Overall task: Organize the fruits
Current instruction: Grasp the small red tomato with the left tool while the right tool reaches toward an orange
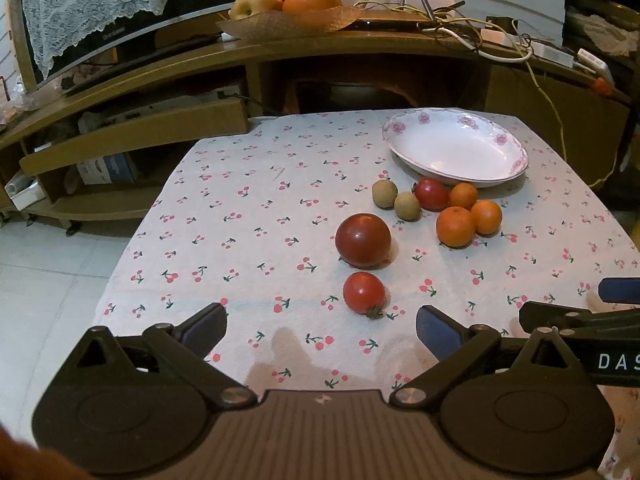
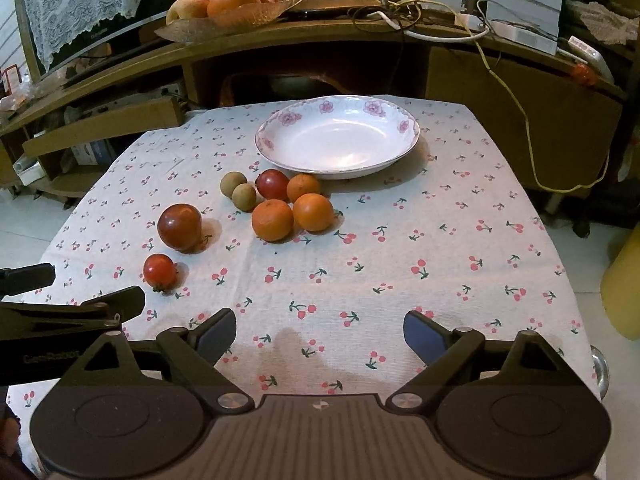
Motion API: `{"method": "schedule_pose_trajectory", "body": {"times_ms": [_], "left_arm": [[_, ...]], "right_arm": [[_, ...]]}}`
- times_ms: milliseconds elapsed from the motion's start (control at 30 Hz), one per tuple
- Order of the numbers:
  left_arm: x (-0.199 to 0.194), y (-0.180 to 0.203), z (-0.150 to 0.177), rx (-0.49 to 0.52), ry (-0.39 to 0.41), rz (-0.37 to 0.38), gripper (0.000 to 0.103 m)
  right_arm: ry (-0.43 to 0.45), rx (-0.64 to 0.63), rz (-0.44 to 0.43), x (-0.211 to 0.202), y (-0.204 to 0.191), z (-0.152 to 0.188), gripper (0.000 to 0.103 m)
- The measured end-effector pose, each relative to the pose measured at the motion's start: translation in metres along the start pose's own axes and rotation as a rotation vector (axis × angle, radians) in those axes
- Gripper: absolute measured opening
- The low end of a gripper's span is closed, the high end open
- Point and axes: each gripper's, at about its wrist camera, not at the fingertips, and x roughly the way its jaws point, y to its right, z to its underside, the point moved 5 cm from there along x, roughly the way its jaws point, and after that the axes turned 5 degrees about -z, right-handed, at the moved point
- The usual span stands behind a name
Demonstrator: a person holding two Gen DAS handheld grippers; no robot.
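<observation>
A white floral plate [image 1: 500, 138] [image 2: 280, 120] lies empty at the far side of the cherry-print tablecloth. In front of it sit three oranges [image 1: 455, 227] [image 2: 272, 220], two brown kiwis [image 1: 385, 194] [image 2: 233, 184] and a small red tomato [image 1: 430, 194] [image 2: 272, 184]. Nearer lie a large dark tomato [image 1: 363, 240] [image 2: 179, 227] and a small red tomato [image 1: 364, 293] [image 2: 160, 272]. My left gripper [image 1: 322, 326] is open and empty, just short of the small tomato. My right gripper [image 2: 320, 332] is open and empty over bare cloth, to the right of the fruit.
A wooden TV stand [image 1: 280, 52] stands behind the table with a fruit bowl [image 1: 280, 20] [image 2: 224, 16], cables [image 2: 400, 12] and a lace-covered TV [image 1: 88, 8]. White tiled floor [image 1: 52, 272] lies left of the table. A yellow object [image 2: 624, 280] stands at the right.
</observation>
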Motion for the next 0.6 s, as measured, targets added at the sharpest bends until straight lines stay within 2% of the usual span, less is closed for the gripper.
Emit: {"method": "schedule_pose_trajectory", "body": {"times_ms": [467,600], "left_arm": [[0.023,0.009,-0.012,0.036,0.001,0.044,0.102],[0.030,0.013,-0.009,0.074,-0.005,0.031,0.090]], "right_arm": [[-0.017,-0.015,-0.029,0.014,0.006,-0.012,0.085],[-0.019,-0.043,-0.037,0.019,0.007,-0.015,0.084]]}}
